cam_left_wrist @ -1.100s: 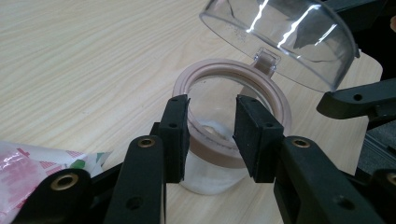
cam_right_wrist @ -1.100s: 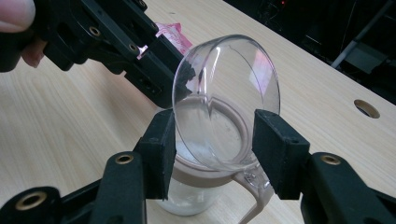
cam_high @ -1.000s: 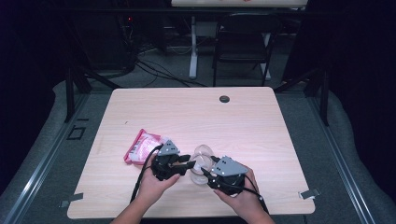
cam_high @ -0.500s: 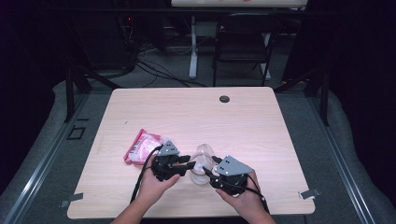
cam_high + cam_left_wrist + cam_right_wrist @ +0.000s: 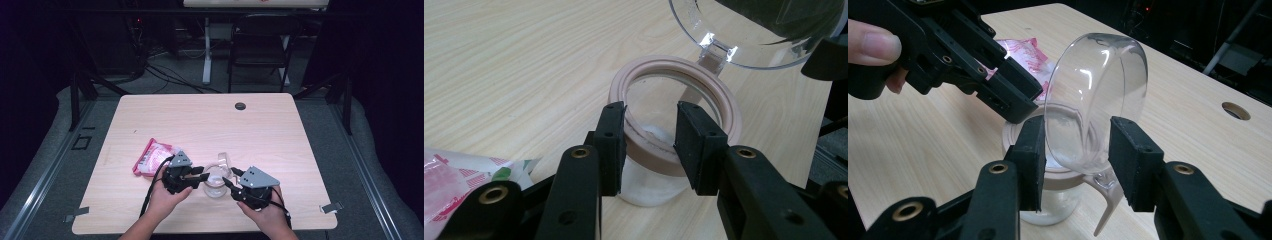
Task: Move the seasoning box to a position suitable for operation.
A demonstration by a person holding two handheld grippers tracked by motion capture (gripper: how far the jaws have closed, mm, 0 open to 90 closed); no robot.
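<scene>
A clear glass jar (image 5: 215, 189) with a tan seal ring (image 5: 724, 100) stands near the table's front edge. Its hinged clear lid (image 5: 1093, 95) is tipped up and open. My left gripper (image 5: 650, 137) comes in from the left and is shut on the near part of the ring. My right gripper (image 5: 1075, 150) reaches in from the right with the raised lid between its jaws. Those jaws have just been closing and stand close on either side of the lid, and I see no pad pressing on it. In the high view the left gripper (image 5: 204, 177) and right gripper (image 5: 229, 179) face each other across the jar.
A pink and white packet (image 5: 152, 157) lies on the wooden table (image 5: 280, 135) just left of the left hand. A round cable hole (image 5: 240, 106) sits near the far edge. A chair and cables stand beyond the table.
The right gripper's jaws have drawn in around the lid. The hands, the jar and the packet stay almost where they were.
</scene>
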